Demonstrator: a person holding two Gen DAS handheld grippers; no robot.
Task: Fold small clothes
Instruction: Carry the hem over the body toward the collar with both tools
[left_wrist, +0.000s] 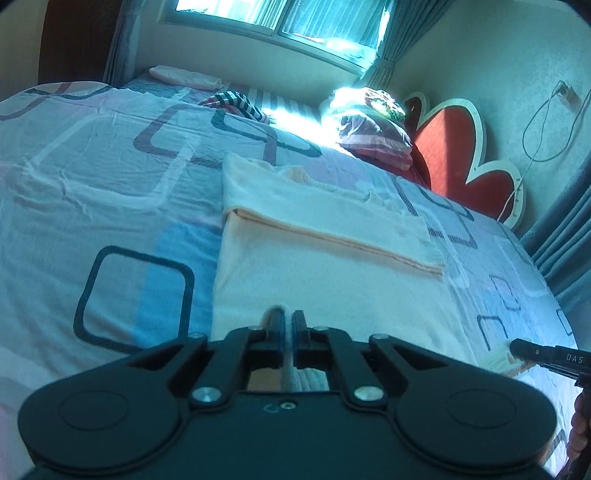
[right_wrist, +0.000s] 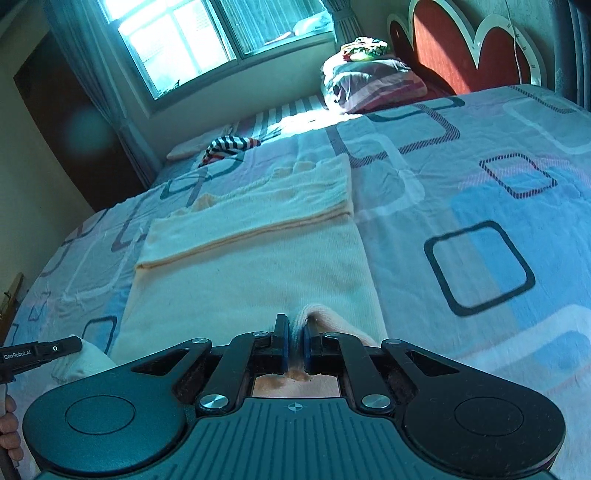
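1. Step in hand, as I read it: mid-fold of a cream garment (left_wrist: 325, 258) spread flat on the bed (left_wrist: 92, 155). Both grippers pinch the near hem, one at each corner, prob. ready to lift it & carry it toward the far end.
2. Left gripper (left_wrist: 288, 325): jaws nearly together, w/ a ridge of cream cloth bunched betw. the pads, so it's holding the hem. In the right view its tip shows at the near-left corner of the cloth.
3. Right gripper (right_wrist: 294, 334): jaws narrow, a fold of cloth pinched betw. them; a small roll of fabric humps up just beside the right pad. In the left view its tip sits on the near-right corner.
4. Next move calls for: raise both corners together, keep the hem taut & level, lay it over in line w/ the side edges, then let go. Uneven lift would likely skew the fold.
5. Garment look: pale cream, soft ribbed knit, already doubled across the far half. A straight folded edge runs across the middle, peach trim along it. Neck area at the far end looks wavy, detail unclear.
6. Where: centre of the patterned bed sheet, long axis pointing to the window (right_wrist: 192, 48). Pillows (left_wrist: 373, 133) & a striped garment (left_wrist: 236, 103) lie well apart, beyond it.
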